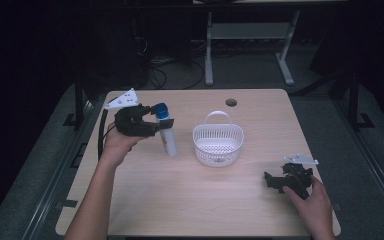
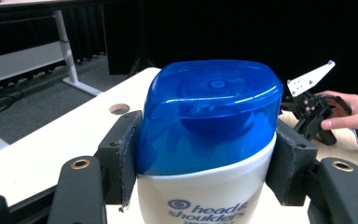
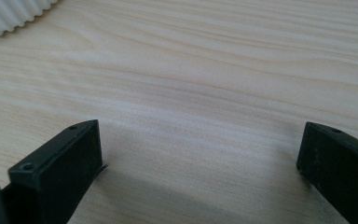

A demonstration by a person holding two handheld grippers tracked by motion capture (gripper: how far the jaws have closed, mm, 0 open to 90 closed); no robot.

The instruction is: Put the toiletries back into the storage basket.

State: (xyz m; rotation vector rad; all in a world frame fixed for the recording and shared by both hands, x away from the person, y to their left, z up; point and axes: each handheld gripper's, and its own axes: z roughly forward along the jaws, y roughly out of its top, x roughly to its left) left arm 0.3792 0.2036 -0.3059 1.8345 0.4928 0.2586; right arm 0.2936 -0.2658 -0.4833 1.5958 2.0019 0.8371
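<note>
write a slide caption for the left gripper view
Left gripper clamped on a blue-capped shampoo bottle above the table.

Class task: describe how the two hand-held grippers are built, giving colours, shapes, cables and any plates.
The left gripper and right gripper are both black with two blocky jaws. Each carries a pale grey three-cornered plate with small holes on top. A black cable trails from the left gripper. The forearms are bare, without sleeves.

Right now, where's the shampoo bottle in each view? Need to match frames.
High view: shampoo bottle left of centre, tilted, blue cap up, gripped by the left gripper, left of the white basket.
Left gripper view: centre foreground, blue cap clamped between the pads.
Right gripper view: not in it; open jaws over the bare table.
Shared landmark: the light wood table.
</note>
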